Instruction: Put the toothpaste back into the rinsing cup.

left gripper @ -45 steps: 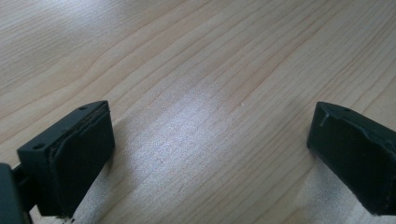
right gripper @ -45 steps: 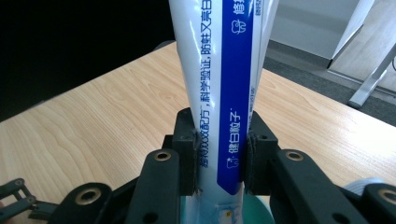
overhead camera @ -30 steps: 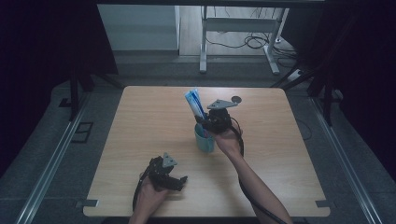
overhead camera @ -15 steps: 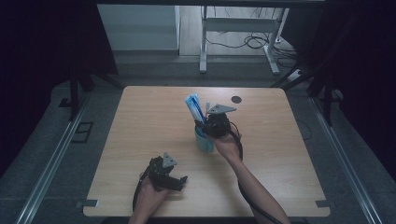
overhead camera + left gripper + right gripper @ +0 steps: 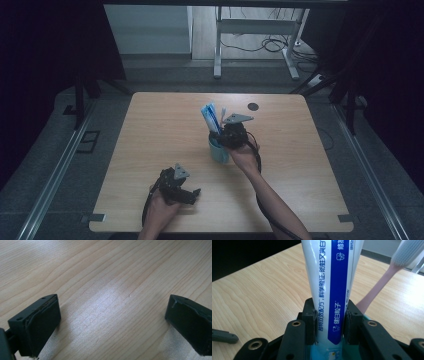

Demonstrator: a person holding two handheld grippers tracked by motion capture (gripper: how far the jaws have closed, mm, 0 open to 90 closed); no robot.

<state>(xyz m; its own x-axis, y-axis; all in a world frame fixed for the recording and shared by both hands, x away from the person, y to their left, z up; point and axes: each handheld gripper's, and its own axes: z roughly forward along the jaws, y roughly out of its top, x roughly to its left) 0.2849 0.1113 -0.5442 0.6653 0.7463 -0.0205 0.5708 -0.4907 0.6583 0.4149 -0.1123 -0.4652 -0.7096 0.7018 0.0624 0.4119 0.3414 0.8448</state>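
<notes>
Toothpaste tube [image 5: 329, 290] stood upright in the teal cup [image 5: 218, 151] mid-table, clamped low by the right gripper [image 5: 329, 322]. It looked light, soft and slick, best pinched near its base. The left gripper [image 5: 112, 322] rested released at the near edge.

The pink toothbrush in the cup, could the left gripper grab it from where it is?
Probably not yet. The left gripper rests open near the table's front edge, well apart from the cup, and the right gripper crowds the toothbrush while clamping the toothpaste tube.

Dim, murky high view with dark surroundings; gripper views brighter, with soft glare.
</notes>
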